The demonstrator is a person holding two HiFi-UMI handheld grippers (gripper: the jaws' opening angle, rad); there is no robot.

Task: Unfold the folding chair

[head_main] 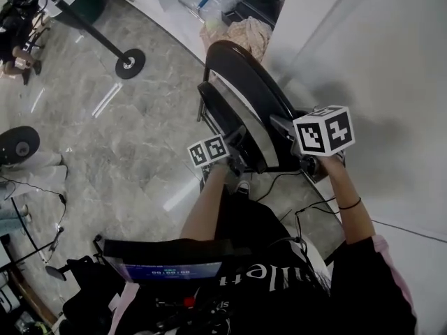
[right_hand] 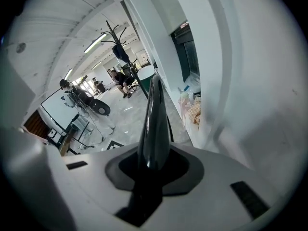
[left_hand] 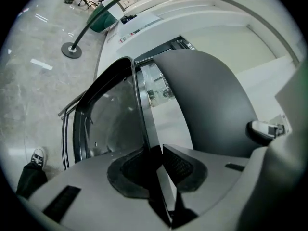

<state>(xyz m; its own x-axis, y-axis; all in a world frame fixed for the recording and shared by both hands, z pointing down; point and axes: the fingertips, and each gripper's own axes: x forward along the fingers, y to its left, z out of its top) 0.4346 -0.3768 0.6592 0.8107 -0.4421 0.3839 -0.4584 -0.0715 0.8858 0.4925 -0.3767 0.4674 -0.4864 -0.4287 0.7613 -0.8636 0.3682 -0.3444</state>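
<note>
While the folded chair point(head_main: 260, 93) stands at twelve o'clock by the wall point(head_main: 391, 61), your left gripper point(left_hand: 156, 160) clamps one thin edge and your right gripper point(right_hand: 153, 162) its glossy rim. Spreading looks about to begin: pull them apart.

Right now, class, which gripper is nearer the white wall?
Right. The right gripper holds the folding chair beside the white wall; the left gripper holds it on the open-floor side, farther away.

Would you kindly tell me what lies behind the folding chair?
A crumpled beige bundle shows behind the folding chair, beside the white wall. The chair's top edge covers its lower part.
</note>
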